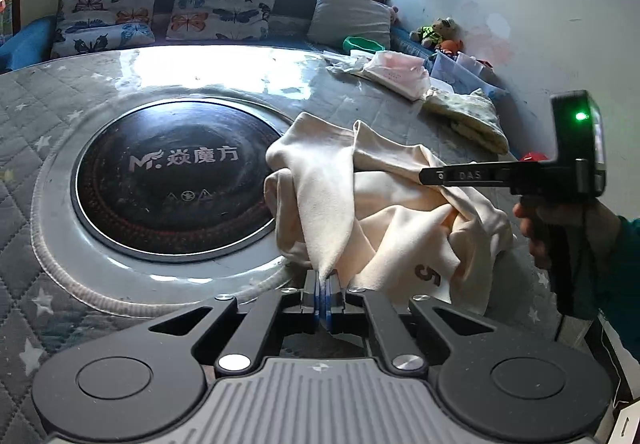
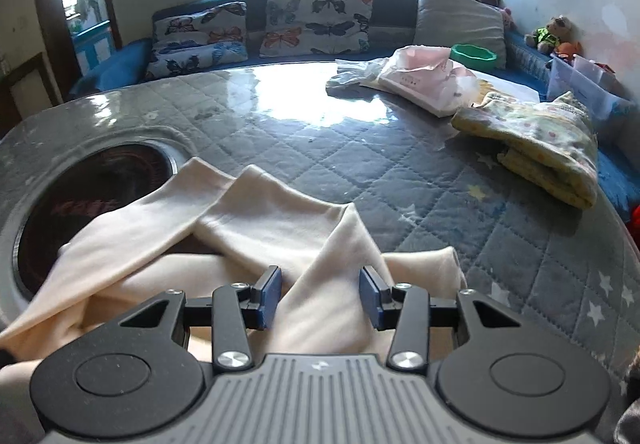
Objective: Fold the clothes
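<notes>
Grey quilted cloth with pale stars, under a glossy clear sheet, covers the round table (image 2: 360, 163) that fills most of both my views. Set into it is a black induction cooktop (image 1: 176, 179) in a silver ring, and I can read "Mr." followed by three Chinese characters in white on its glass, with small warning symbols below. Behind the table runs a blue sofa (image 2: 120, 67) with butterfly-print cushions (image 2: 318, 17) and a plain grey pillow (image 2: 460, 19) under the window.

Cream in colour, the garment (image 1: 380, 211) I am folding lies crumpled on the near side of the table, its edge overlapping the cooktop ring. A dark "5" is printed on a lower fold. My left gripper (image 1: 323, 286) is clenched on a pulled-up point of this cloth, blue pads pressed together around it. My right gripper (image 2: 320, 298) hovers over the same garment with its blue pads spread wide apart, gripping nothing; a ridge of cloth runs between them. From the left view its black finger reads "DAS", and a green light glows on its body.

Farther right lie a folded yellow-green floral cloth (image 2: 536, 139), a pink plastic packet (image 2: 424, 77) with print too small to read, and a green bowl (image 2: 474, 55).
</notes>
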